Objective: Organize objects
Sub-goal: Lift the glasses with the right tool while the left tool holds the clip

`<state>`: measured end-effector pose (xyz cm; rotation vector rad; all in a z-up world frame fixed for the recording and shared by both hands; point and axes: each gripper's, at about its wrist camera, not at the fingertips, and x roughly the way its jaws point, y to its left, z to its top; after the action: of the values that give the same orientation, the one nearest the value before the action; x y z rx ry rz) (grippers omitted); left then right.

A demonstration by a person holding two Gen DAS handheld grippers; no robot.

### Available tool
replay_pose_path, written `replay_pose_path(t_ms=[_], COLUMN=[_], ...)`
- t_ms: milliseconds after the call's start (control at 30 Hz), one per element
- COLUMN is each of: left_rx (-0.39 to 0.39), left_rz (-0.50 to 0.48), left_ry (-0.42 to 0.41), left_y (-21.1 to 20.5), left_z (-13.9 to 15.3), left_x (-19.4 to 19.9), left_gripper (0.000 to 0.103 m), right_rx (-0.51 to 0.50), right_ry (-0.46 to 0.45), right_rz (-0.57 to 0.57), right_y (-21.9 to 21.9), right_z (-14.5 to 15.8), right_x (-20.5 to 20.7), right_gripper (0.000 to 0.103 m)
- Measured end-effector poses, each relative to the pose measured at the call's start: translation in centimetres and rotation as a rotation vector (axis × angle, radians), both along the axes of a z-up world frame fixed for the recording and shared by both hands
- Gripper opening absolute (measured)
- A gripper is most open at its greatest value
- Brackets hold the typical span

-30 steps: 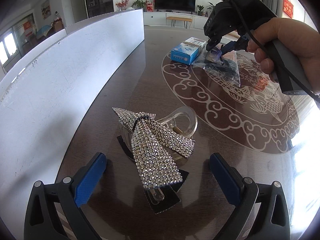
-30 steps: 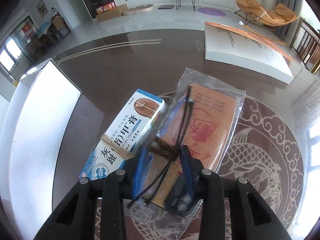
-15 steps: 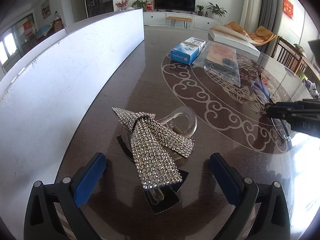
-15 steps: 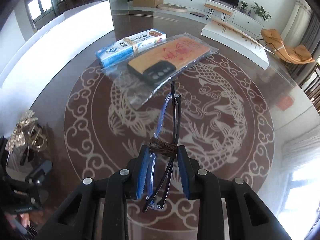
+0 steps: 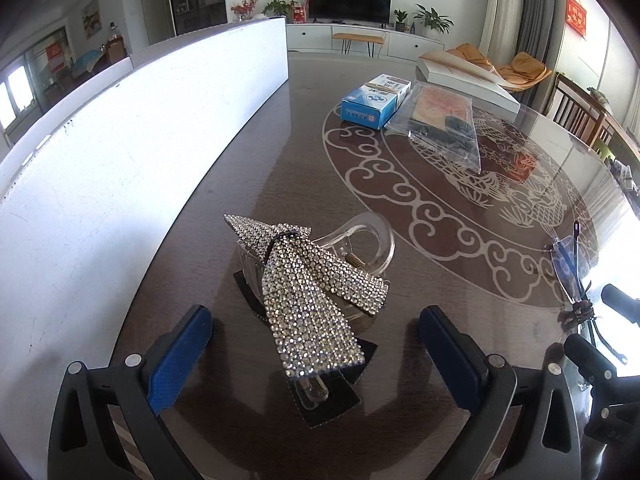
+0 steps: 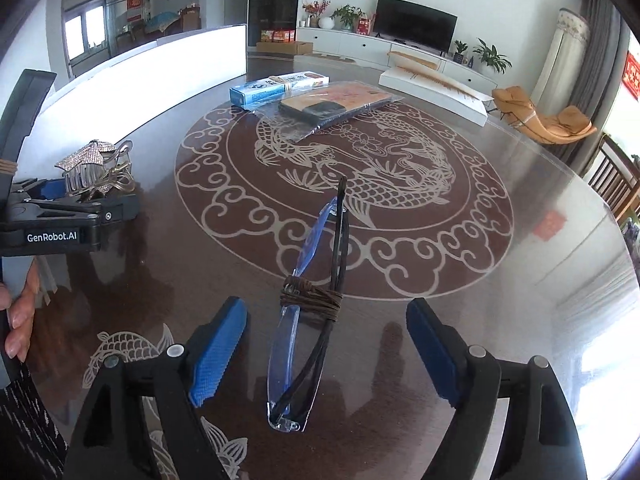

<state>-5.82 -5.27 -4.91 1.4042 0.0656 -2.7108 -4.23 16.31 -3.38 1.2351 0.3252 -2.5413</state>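
A rhinestone bow hair clip (image 5: pixel 304 280) lies on the dark round table between the wide-open fingers of my left gripper (image 5: pixel 316 352); it also shows in the right wrist view (image 6: pixel 94 168). Folded blue-lens glasses (image 6: pixel 312 300), tied with brown cord, lie on the table between the open fingers of my right gripper (image 6: pixel 328 348), touching neither pad. The glasses also show in the left wrist view (image 5: pixel 570 268). A blue medicine box (image 6: pixel 276 86) and a bagged phone case (image 6: pixel 332 106) lie at the far side.
A long white panel (image 5: pixel 120 152) runs along the table's left edge. A white flat box (image 6: pixel 436 86) lies at the far right. The table (image 6: pixel 520 280) has a carved fish medallion. Wooden chairs (image 6: pixel 616 176) stand to the right.
My right gripper carried the glasses back from the box and bag to the near side, lowered them onto the table and opened. The left gripper has not moved.
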Motion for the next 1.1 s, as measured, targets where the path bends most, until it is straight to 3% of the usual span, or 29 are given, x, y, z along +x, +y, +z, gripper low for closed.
replay_pose_path(t_ms=[233, 1100], left_rx=[0.0, -0.001], left_rz=[0.0, 0.002], left_ry=[0.0, 0.001], left_y=[-0.01, -0.03], left_z=[0.06, 0.08], left_x=[0.0, 0.08], left_gripper=[0.103, 0.103], right_rx=[-0.045, -0.044], right_ry=[-0.051, -0.051], right_rz=[-0.042, -0.039], right_y=[0.57, 0.51], right_z=[-0.71, -0.74], right_x=[-0.92, -0.86], right_gripper=[0.103, 0.103])
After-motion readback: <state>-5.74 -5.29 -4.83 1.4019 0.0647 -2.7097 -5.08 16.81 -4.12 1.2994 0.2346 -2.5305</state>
